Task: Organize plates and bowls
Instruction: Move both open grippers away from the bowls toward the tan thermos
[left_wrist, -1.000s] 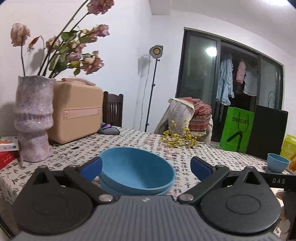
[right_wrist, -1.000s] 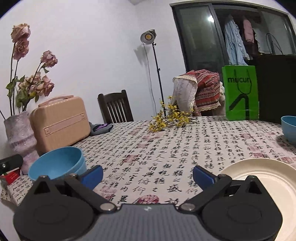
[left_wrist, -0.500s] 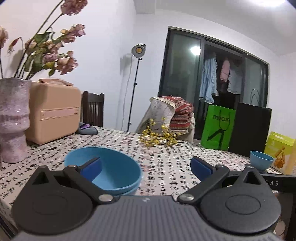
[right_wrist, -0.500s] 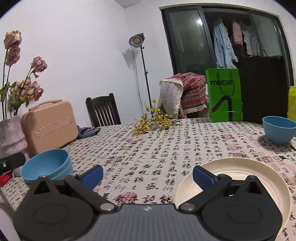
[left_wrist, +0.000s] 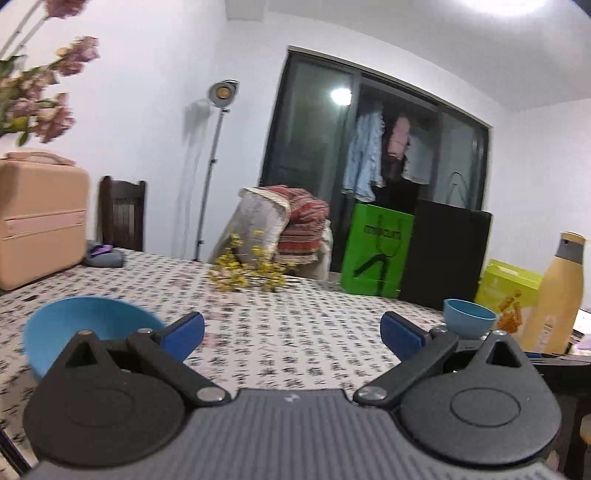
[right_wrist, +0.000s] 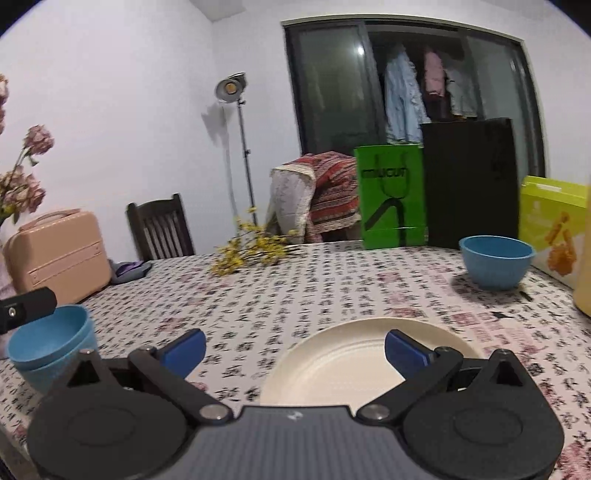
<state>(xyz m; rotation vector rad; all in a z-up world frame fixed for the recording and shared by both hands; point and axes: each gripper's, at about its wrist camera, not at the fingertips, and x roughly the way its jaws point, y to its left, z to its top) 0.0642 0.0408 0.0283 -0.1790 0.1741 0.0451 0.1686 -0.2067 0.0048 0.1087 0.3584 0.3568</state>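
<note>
Left gripper (left_wrist: 291, 332): jaws were held wide apart, with nothing between them.
Stacked blue bowls (left_wrist: 85, 332): were seen on the patterned tablecloth (left_wrist: 295, 332), just outside the left jaw of the left gripper.
Small blue bowl (left_wrist: 469, 318): was seen beyond the right jaw, near a tan bottle (left_wrist: 557, 295).
Right gripper (right_wrist: 295, 349): jaws were spread open and empty.
Cream plate (right_wrist: 343, 365): was seen flat on the cloth, ahead of the jaws and toward the right one.
</note>
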